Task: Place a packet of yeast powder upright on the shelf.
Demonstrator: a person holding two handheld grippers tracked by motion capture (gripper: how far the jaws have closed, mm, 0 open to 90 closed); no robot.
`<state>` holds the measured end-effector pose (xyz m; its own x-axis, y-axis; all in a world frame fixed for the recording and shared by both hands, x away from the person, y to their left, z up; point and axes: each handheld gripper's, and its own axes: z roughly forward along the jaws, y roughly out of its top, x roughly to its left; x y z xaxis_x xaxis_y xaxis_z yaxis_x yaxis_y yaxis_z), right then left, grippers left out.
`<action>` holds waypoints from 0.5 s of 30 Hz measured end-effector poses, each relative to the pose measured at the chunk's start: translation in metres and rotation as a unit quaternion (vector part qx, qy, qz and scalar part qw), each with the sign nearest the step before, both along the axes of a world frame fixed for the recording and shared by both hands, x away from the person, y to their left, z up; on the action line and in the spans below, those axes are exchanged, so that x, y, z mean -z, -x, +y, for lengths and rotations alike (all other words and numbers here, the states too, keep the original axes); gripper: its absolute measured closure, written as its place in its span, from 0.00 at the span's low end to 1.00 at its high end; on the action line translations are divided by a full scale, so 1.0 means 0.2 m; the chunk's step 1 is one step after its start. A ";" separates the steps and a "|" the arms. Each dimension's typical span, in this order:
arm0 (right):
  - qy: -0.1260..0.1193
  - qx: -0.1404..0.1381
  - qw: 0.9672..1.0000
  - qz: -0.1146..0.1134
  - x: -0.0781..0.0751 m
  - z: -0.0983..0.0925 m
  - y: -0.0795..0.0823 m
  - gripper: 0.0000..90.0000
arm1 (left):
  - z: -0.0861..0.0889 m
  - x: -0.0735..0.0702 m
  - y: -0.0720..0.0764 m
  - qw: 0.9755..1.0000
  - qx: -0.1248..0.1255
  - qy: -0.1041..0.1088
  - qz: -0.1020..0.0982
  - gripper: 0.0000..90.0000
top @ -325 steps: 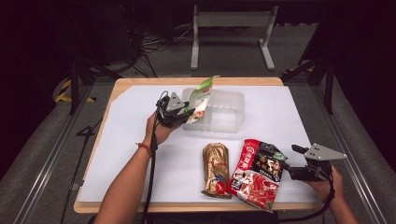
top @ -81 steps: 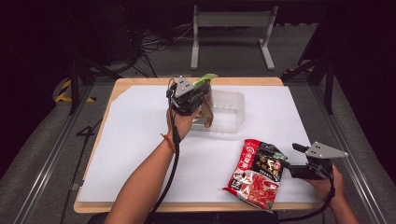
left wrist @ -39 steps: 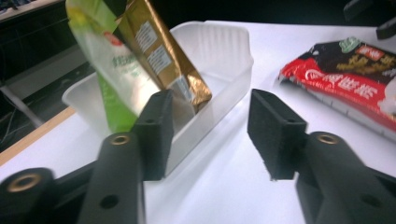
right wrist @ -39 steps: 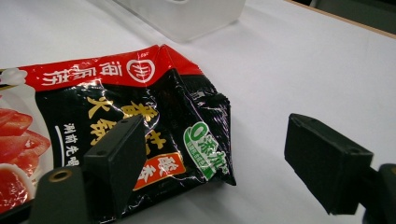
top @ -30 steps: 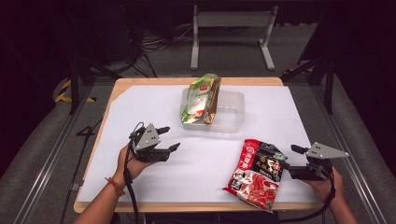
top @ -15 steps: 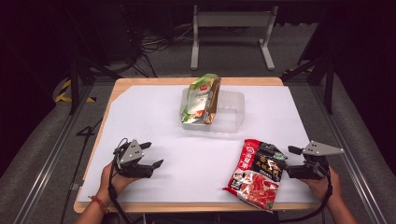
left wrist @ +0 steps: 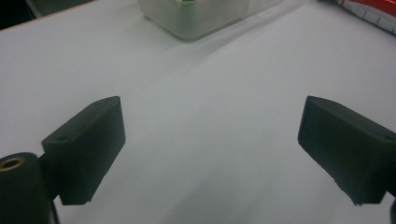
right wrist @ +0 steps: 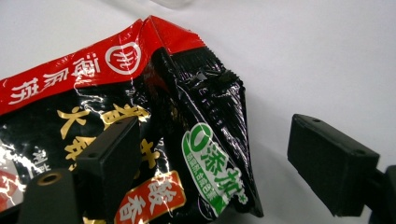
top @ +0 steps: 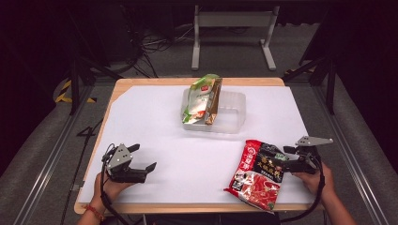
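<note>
Two grippers sit low over the white surface (top: pixel 187 150), one near each front corner. At the front left corner, the left gripper (top: pixel 141 171) has its fingers (left wrist: pixel 86 147) spread wide, having just been opening, with nothing between them but bare white surface. It holds and touches nothing. At the front right corner, the right gripper (top: pixel 279 157) reaches over the right edge of a red and black snack bag (top: pixel 256 173) lying flat near the front edge. In the right gripper view its fingers (right wrist: pixel 109 161) stand wide apart: one rests above the printed face of the bag (right wrist: pixel 116 121), the other is out over bare white surface, and the bag's folded black side lies in the gap. Whether either finger presses the bag I cannot tell.

Toward the back edge, near the middle, stands a clear plastic tub (top: pixel 230 115). Two packets lean upright in its left end: a green and white pouch (top: pixel 199 96) and a brown and gold packet (top: pixel 215 101) just beside it, touching.
</note>
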<state>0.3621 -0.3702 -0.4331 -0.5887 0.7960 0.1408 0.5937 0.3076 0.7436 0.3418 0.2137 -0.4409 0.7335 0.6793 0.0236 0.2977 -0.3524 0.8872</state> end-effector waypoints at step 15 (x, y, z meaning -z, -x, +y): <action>-0.019 -0.023 0.999 0.042 0.02 0.06 -0.05 0.34 | -0.01 0.00 -0.02 1.000 -0.003 -0.004 -0.001 0.04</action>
<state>0.3723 -0.3585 -0.4364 -0.6100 0.7611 0.2207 0.6401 0.3091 0.7034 0.3451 0.2119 -0.4413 0.7298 0.6830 0.0307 0.2984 -0.3586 0.8845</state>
